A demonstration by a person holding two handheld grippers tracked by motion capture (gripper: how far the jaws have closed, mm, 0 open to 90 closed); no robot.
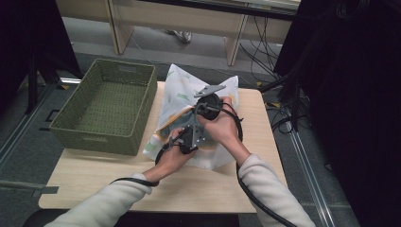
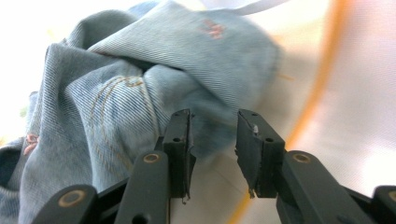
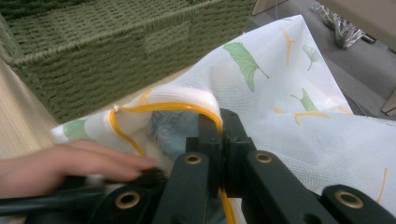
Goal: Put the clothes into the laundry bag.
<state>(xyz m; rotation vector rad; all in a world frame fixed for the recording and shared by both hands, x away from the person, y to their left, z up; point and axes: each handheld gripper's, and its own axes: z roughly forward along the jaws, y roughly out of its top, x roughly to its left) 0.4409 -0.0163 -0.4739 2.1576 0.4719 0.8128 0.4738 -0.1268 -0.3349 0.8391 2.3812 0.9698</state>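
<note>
- Denim garment (image 2: 140, 88): crumpled inside the mesh laundry bag (image 3: 299, 116), directly ahead of my left gripper (image 2: 213, 140).
- Left gripper: jaws apart, nothing pinched between them.
- Right gripper (image 3: 220, 140): clamped on the bag's orange-trimmed rim (image 3: 159, 108).
- Green woven basket (image 1: 106, 104): beyond the bag, on the table (image 1: 189, 184).

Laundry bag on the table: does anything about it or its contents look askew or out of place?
Nothing damaged. The mesh laundry bag lies slumped, its orange-trimmed mouth pinched up by the right gripper. Crumpled blue jeans bunch inside, before the open left gripper.
</note>
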